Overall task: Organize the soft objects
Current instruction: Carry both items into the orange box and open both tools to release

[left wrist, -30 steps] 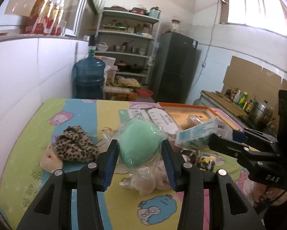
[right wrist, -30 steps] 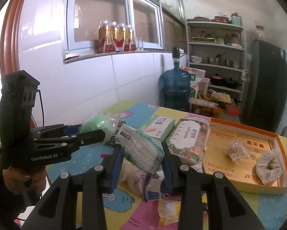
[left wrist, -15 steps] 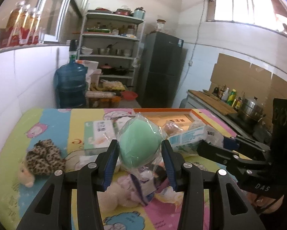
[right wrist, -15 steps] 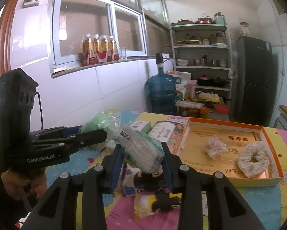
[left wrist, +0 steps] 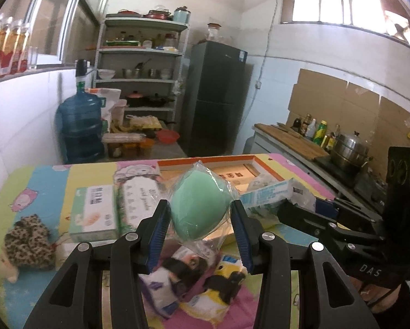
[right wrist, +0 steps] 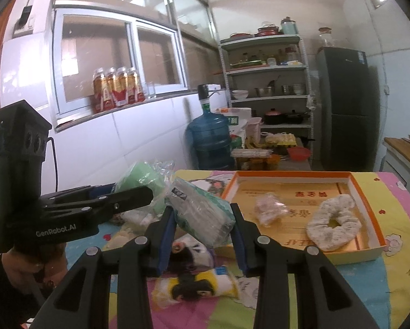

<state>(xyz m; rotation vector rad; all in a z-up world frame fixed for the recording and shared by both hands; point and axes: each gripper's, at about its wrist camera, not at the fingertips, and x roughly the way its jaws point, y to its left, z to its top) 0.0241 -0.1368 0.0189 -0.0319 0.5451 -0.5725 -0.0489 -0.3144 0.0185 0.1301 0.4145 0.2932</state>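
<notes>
Blue pads of the left hand-held gripper [left wrist: 200, 219] pinch a bagged green sponge [left wrist: 199, 205]; the right hand-held gripper [right wrist: 203, 229] clamps a tissue pack [right wrist: 202, 213].

A cartoon-print table [left wrist: 48, 183] carries tissue packs [left wrist: 95, 213], a leopard-print plush [left wrist: 29, 242] and an orange-rimmed box [right wrist: 369, 208].

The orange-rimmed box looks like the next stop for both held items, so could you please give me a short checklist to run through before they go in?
1. Left gripper shut on the green sponge in its plastic wrap: ok.
2. Right gripper shut on the tissue pack: ok.
3. Orange-rimmed box has bare floor for more: ok; only a white scrunchie and a small wrapped bundle lie inside.
4. Held items apart from each other: cannot tell.
5. Sponge's loose wrap clear of the toys below: cannot tell.
</notes>
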